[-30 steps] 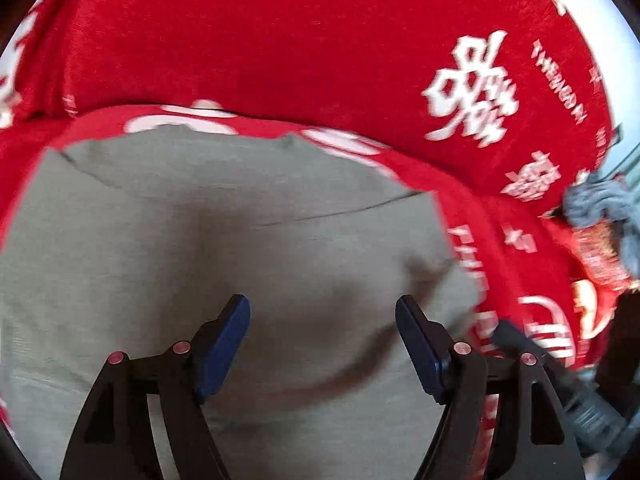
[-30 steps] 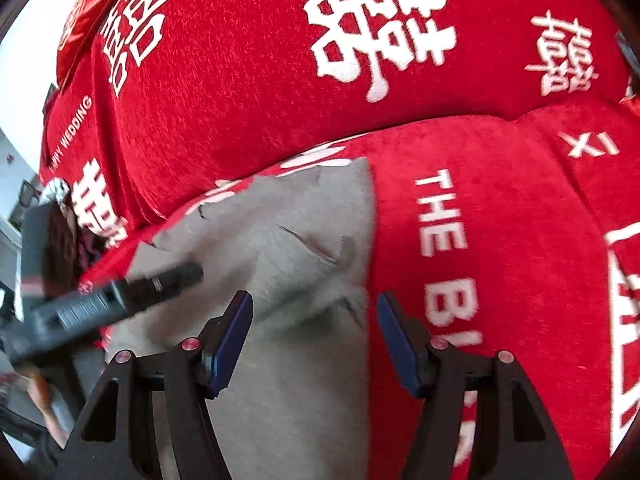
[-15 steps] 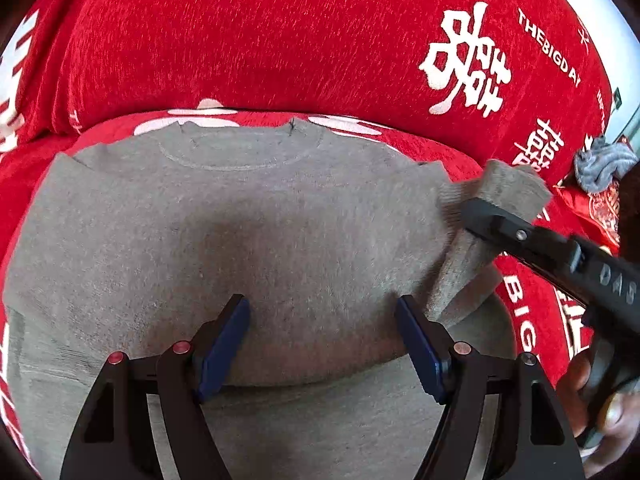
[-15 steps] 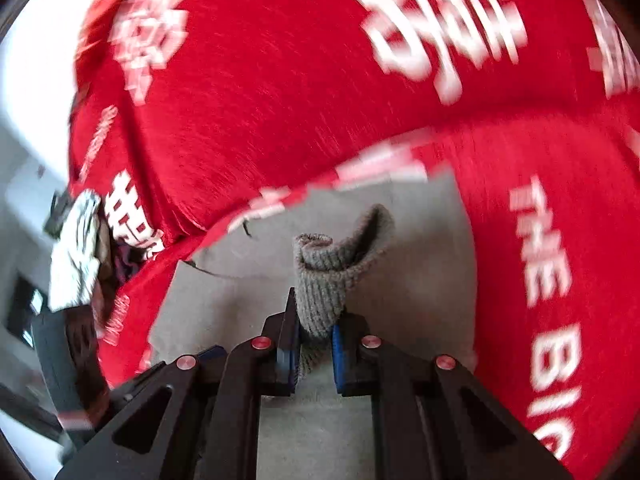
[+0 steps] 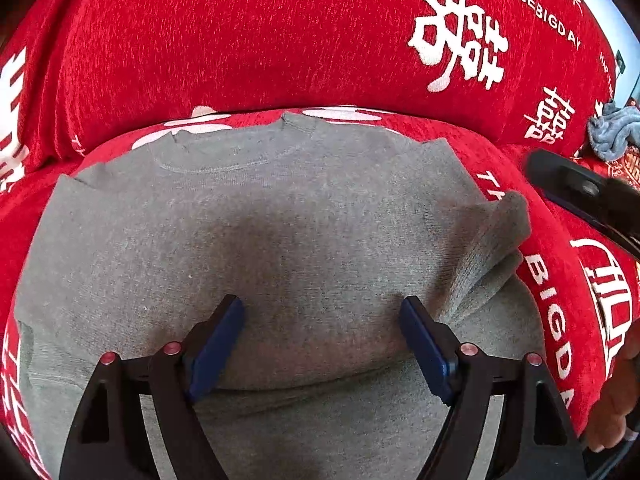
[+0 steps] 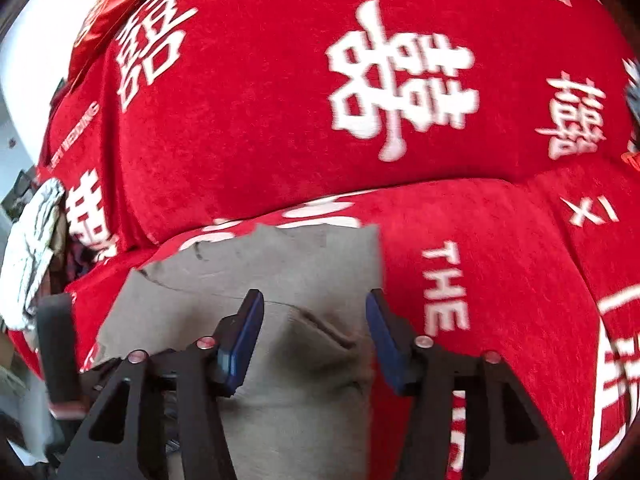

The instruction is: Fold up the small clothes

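Observation:
A small grey knit sweater (image 5: 280, 232) lies flat on a red sofa cover, neckline towards the backrest. Its right sleeve (image 5: 492, 240) is folded in over the body. My left gripper (image 5: 322, 336) is open and empty, low over the sweater's middle. My right gripper (image 6: 314, 332) is open and empty over the sweater's right edge (image 6: 304, 280). Its black finger (image 5: 580, 192) shows at the right of the left wrist view, apart from the sleeve.
The red sofa cover (image 5: 240, 40) with white characters covers seat and backrest (image 6: 280, 80). A blue-grey cloth (image 5: 616, 132) lies at the far right. A white patterned cloth (image 6: 32, 248) hangs at the sofa's left end.
My right gripper has let go of the grey sleeve, opened and drawn back. The sleeve now lies folded on the sweater. My left gripper has stayed open over the middle.

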Motion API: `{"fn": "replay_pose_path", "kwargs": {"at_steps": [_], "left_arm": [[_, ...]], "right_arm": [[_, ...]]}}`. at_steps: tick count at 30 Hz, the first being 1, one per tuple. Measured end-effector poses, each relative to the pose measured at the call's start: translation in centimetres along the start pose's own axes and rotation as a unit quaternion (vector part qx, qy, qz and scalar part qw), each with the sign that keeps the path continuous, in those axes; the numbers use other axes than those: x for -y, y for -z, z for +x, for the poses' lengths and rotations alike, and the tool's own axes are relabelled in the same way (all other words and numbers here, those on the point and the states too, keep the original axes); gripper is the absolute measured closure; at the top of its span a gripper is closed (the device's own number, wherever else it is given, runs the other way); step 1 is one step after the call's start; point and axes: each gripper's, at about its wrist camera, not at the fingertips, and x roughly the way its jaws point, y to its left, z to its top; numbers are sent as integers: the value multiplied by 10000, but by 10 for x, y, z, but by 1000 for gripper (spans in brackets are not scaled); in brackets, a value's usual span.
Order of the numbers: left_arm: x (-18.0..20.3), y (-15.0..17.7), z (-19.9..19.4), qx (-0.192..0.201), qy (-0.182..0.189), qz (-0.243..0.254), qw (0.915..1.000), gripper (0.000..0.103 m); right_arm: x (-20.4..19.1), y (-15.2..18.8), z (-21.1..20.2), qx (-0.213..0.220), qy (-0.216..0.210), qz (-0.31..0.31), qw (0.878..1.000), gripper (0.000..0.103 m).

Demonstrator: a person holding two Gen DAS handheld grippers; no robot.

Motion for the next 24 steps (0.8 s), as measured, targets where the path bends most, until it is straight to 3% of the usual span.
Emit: {"fn": "replay_pose_path", "kwargs": {"at_steps": [3,6,11,13,15,18,21,24], "left_arm": [[-6,0,-5,-53,141,-77,9999,22],[-15,4,-11,-71,133,-106,9998,22],[-31,13,-16,-53,211,-132,9997,22],[-31,12,-18,-36,178,-148,9997,22],[-34,10,-23,39,215,-280,9994,22],[-40,10,-24,24,104,-380,9992,22],[-52,15,-24,19,-66,-437,9990,22],[-65,23,-24,28,-119,-431,9990,22]], "right_arm": [[-13,-9,35,-712,-132,79,9973,46],[1,4,52,-1236,-64,514,9910,46],[14,29,22,-1045,-161,497,9932,47],[8,33,11,-986,161,230,9947,47],[-2,28,-5,-618,320,8,9976,46],[-19,21,-14,-412,69,-106,9991,46],[-38,26,3,-708,-53,-392,9967,46],[-30,43,24,-1098,372,-301,9928,47]]}}
